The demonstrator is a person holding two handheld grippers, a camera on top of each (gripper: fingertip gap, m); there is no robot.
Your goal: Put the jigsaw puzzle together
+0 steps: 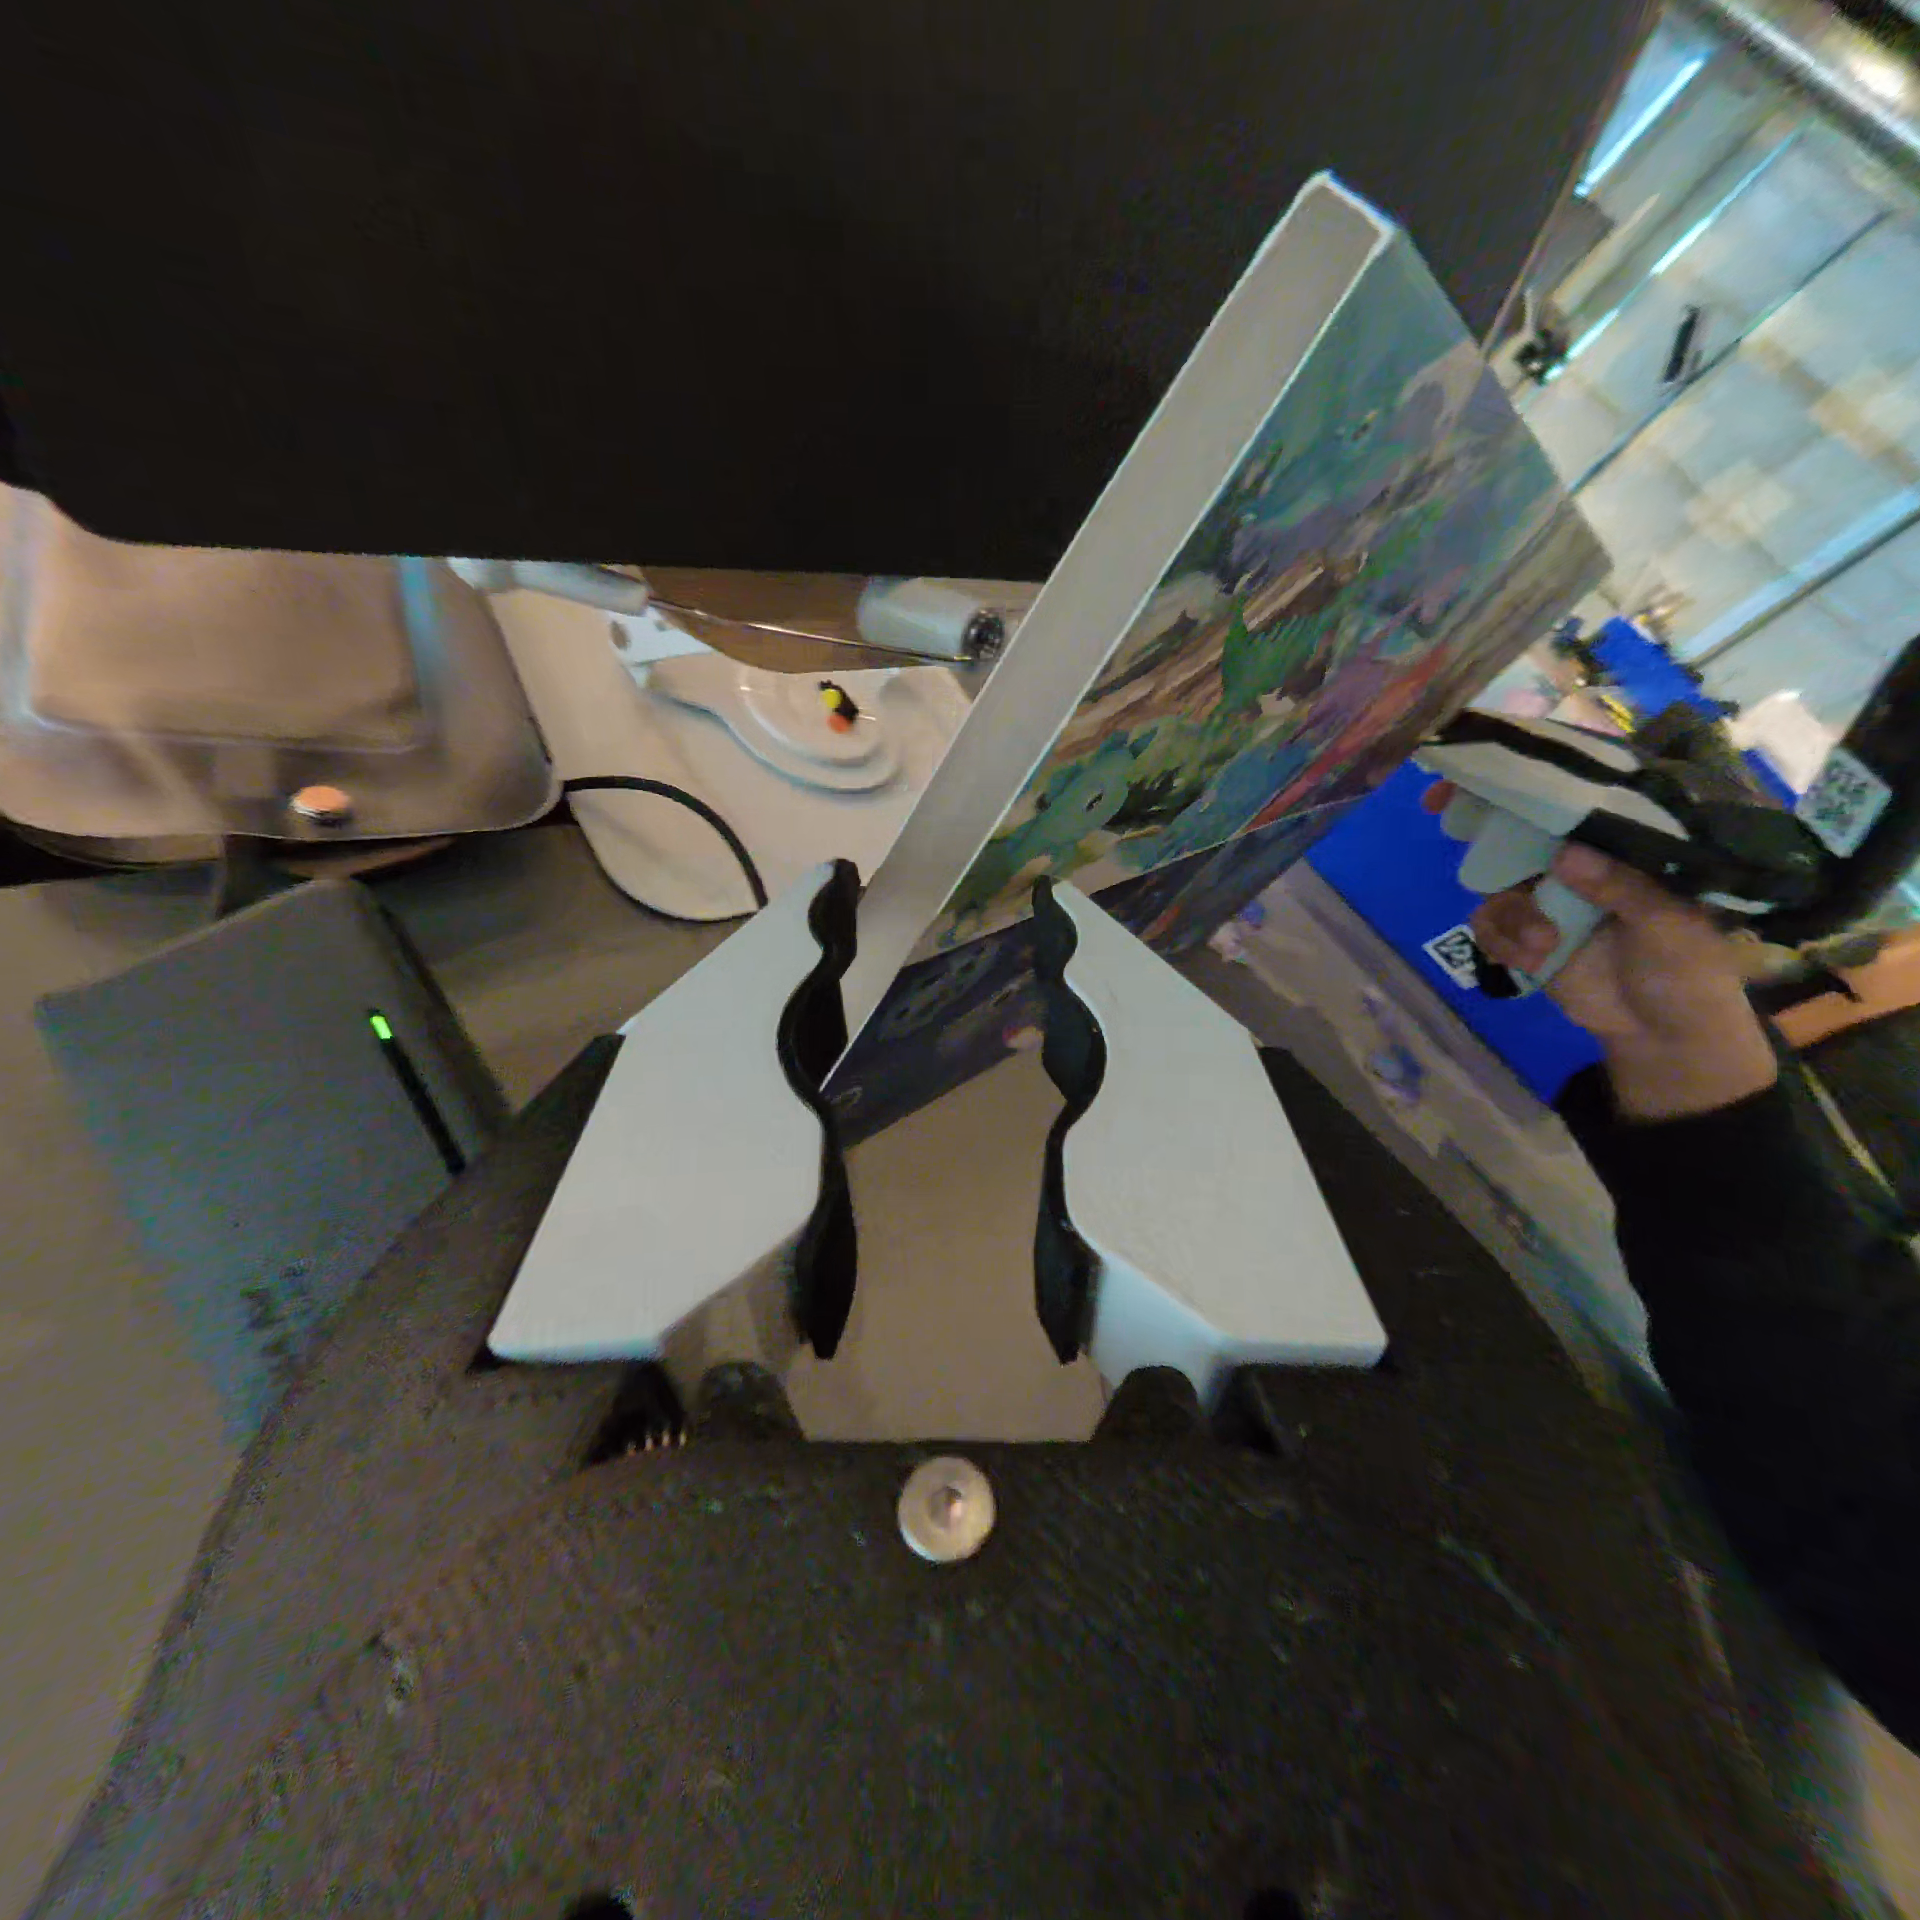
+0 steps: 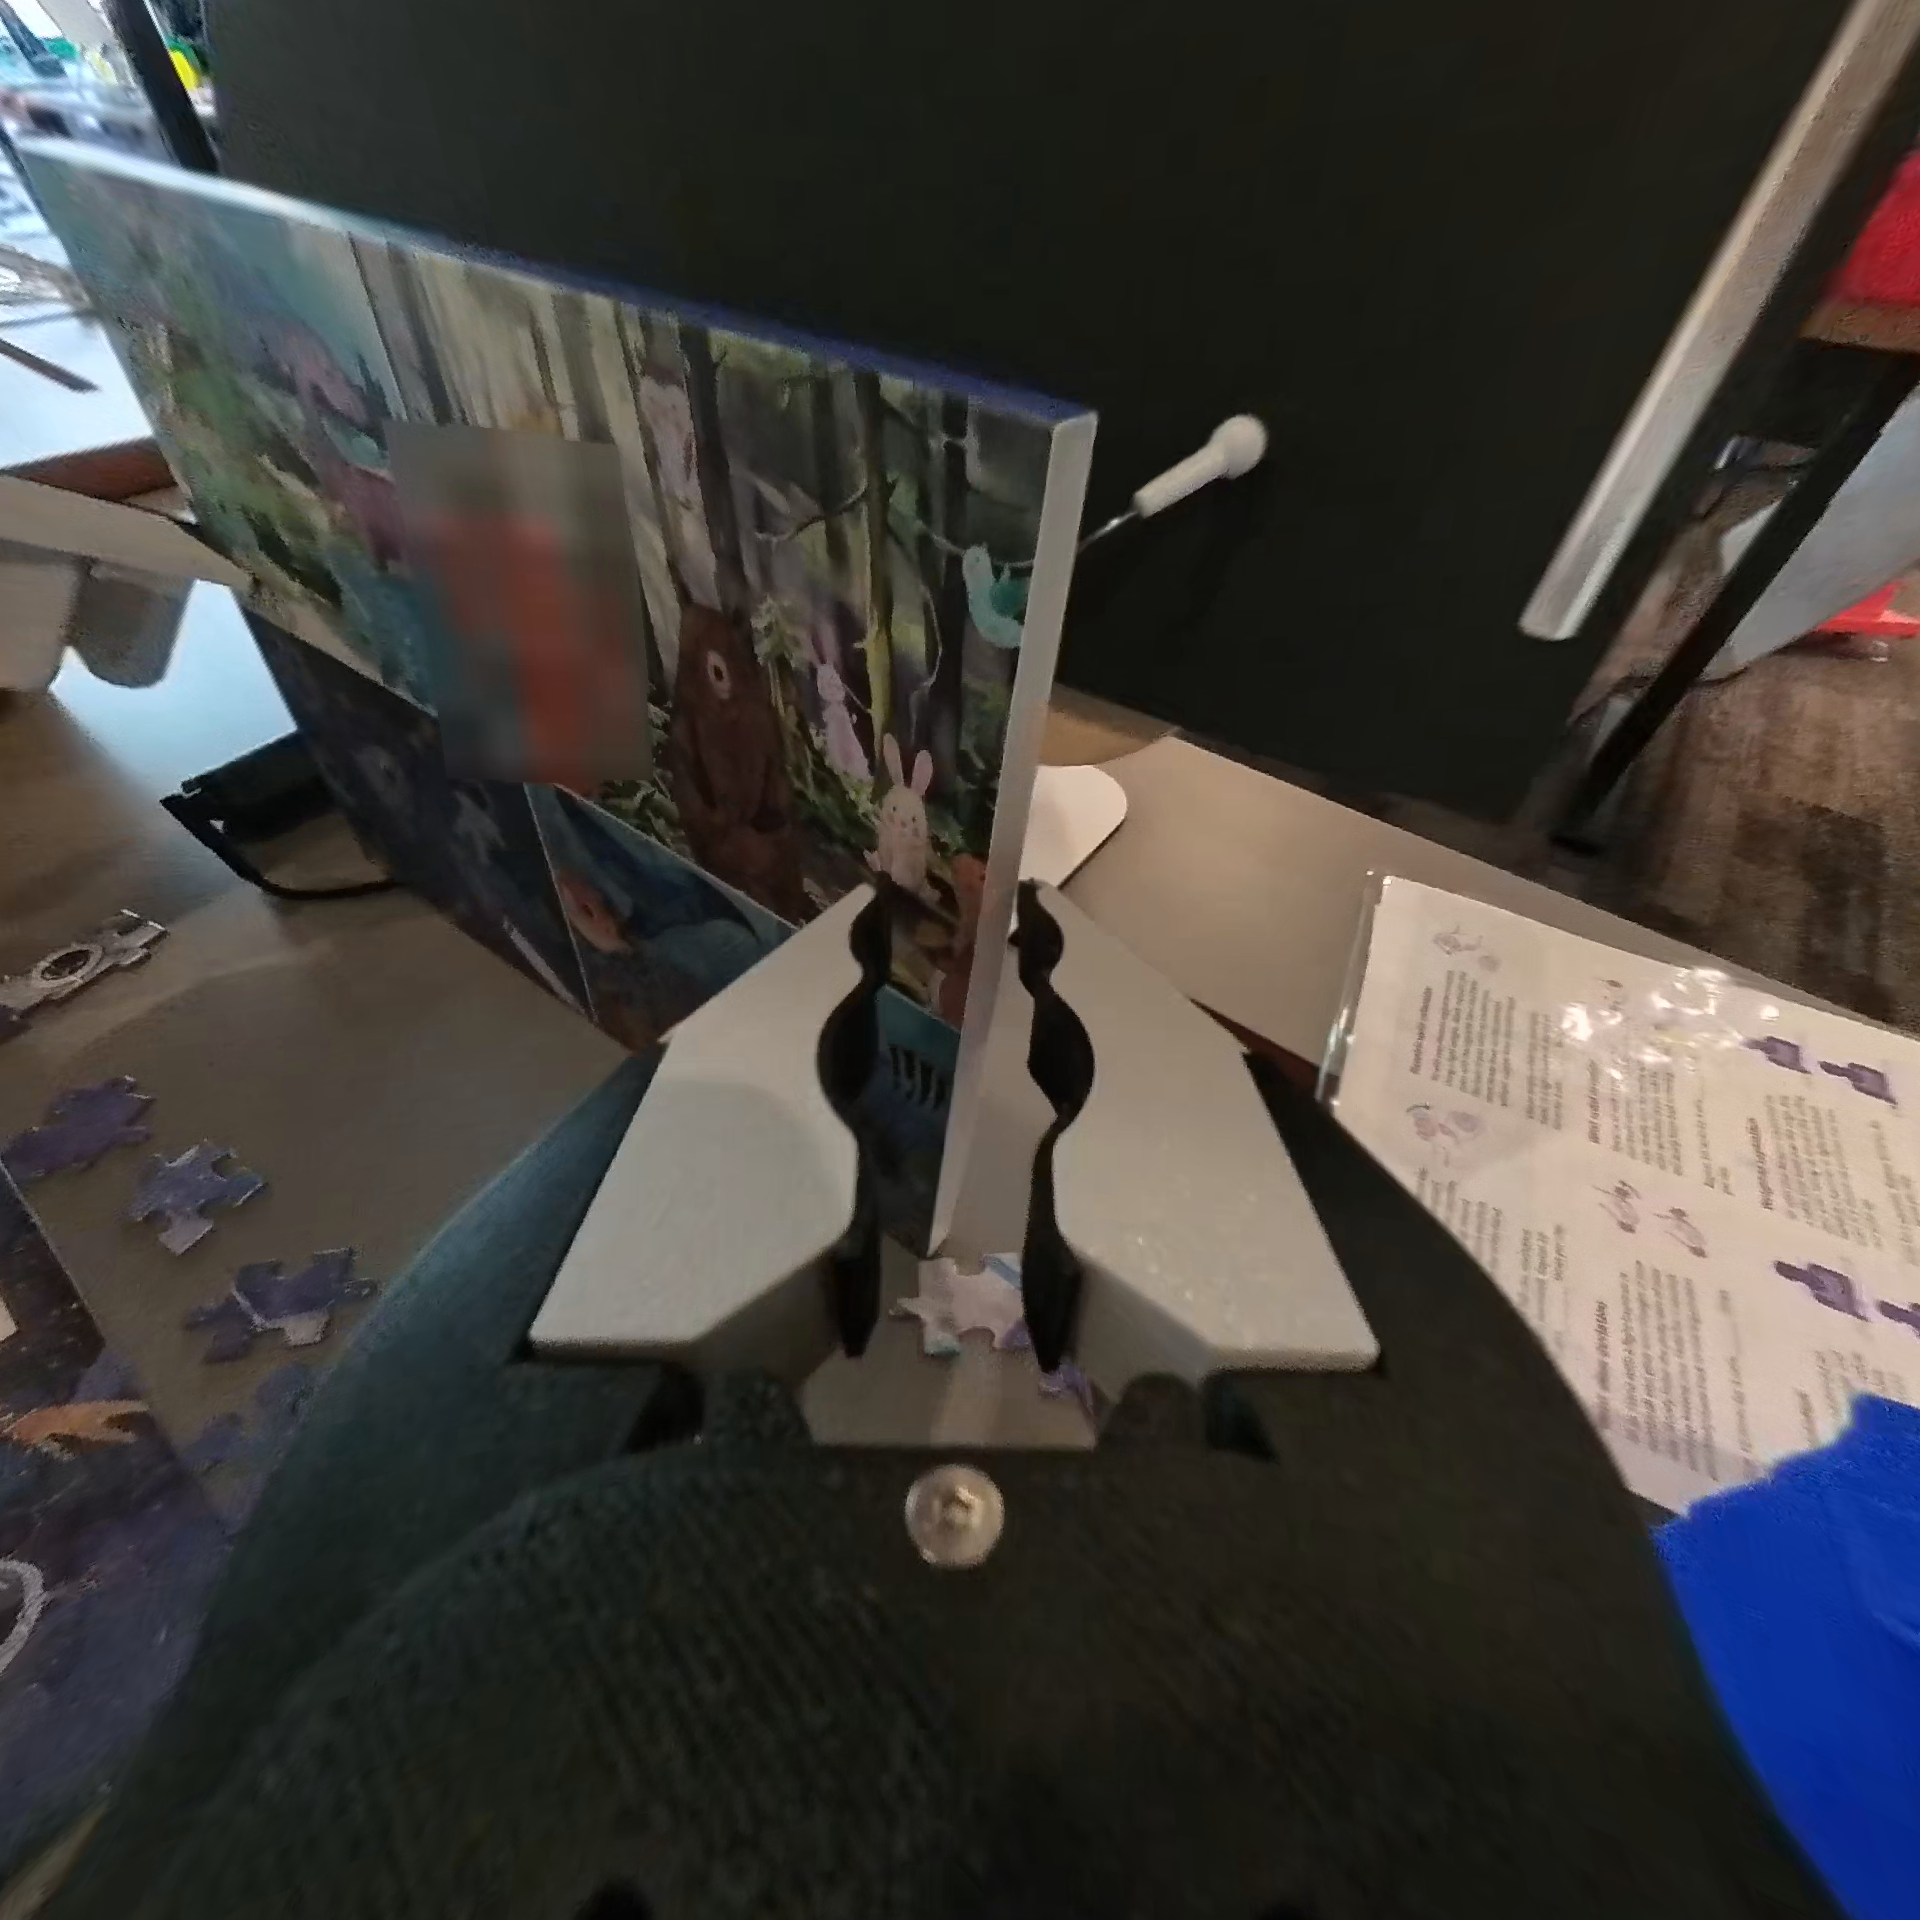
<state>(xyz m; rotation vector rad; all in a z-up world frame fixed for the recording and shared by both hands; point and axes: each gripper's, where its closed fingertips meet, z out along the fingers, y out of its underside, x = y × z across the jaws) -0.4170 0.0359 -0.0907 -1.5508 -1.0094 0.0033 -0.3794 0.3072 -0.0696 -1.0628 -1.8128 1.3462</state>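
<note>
The puzzle box lid [image 1: 1226,665] is held up off the table [image 1: 935,1247], tilted, with one hand-held gripper at each end. In the left wrist view it runs from the lower centre of the frame up toward the upper right, its white side wall turned to the camera and its printed forest picture facing right. The left hand-held gripper [image 1: 940,997] has the lid's near corner between its white fingers [image 1: 696,1122]; the black pads sit close to the wall and the picture face, with a narrow gap showing on the right side, so whether it is truly clamped I cannot tell. At the right edge of that view a hand [image 1: 1652,977] in a dark sleeve holds the other tool, its fingers reaching to the lid's far end.

In the right wrist view the lid [image 2: 748,665] stands near upright in the centre, its white edge dropping between the right hand-held gripper [image 2: 951,1081] fingers, which are narrowly parted around it.

Loose puzzle pieces [image 2: 197,1195] lie on the table at the lower left, and one pale piece [image 2: 961,1304] lies under the gripper. A printed sheet in a clear sleeve [image 2: 1621,1164] lies at the right. A dark panel [image 1: 727,260] fills the top.
</note>
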